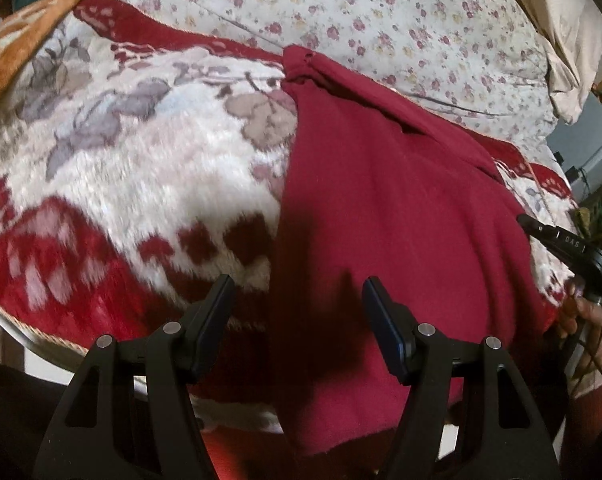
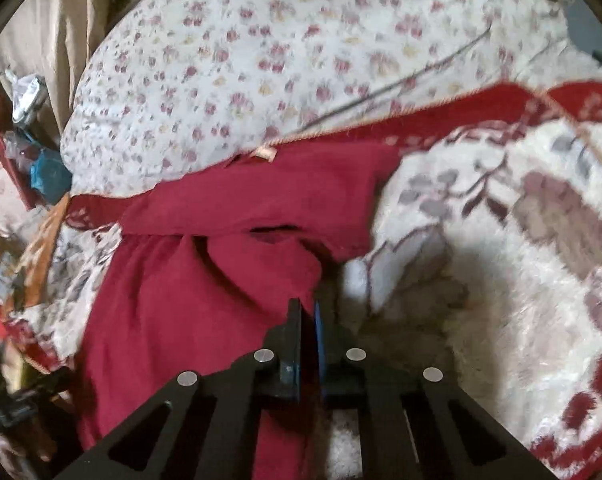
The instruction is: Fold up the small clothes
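Observation:
A dark red garment lies spread on a fleecy white-and-red flowered blanket, its near end hanging over the blanket's front edge. My left gripper hovers open over the garment's near left edge, with nothing between its fingers. At the right border, my right gripper reaches the garment's right edge, a hand behind it. In the right wrist view the right gripper is shut, with the side edge of the red garment pinched between its pads. A folded band of the garment crosses its far end.
A white quilt with small pink flowers is bunched behind the blanket. An orange patterned cloth lies at the far left. A beige curtain and shelf clutter stand beyond the bed. The blanket's front edge drops off close by.

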`<act>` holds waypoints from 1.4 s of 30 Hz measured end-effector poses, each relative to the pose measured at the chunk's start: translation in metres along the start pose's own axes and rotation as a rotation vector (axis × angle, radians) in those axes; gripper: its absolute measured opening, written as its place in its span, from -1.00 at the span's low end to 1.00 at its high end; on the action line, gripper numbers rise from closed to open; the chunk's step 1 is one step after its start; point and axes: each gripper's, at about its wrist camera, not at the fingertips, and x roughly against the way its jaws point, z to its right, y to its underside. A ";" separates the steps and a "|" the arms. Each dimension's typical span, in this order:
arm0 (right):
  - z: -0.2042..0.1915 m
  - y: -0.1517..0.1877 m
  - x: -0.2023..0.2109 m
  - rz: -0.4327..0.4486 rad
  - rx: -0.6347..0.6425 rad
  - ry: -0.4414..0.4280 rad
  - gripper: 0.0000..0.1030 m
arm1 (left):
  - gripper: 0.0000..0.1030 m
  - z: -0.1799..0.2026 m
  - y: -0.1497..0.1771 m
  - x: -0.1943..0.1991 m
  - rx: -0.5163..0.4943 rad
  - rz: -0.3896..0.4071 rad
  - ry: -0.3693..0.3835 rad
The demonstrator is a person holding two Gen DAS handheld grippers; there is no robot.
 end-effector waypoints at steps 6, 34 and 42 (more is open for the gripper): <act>0.000 0.020 0.038 -0.026 0.020 -0.079 -0.09 | 0.29 -0.001 0.019 0.007 -0.051 -0.053 0.028; -0.023 0.117 0.010 -0.350 0.182 -0.181 -0.73 | -0.81 0.004 0.042 -0.011 -0.057 -0.097 0.048; -0.036 0.110 0.058 -0.296 0.232 -0.347 -0.86 | -0.88 0.002 0.028 0.052 -0.031 0.035 0.156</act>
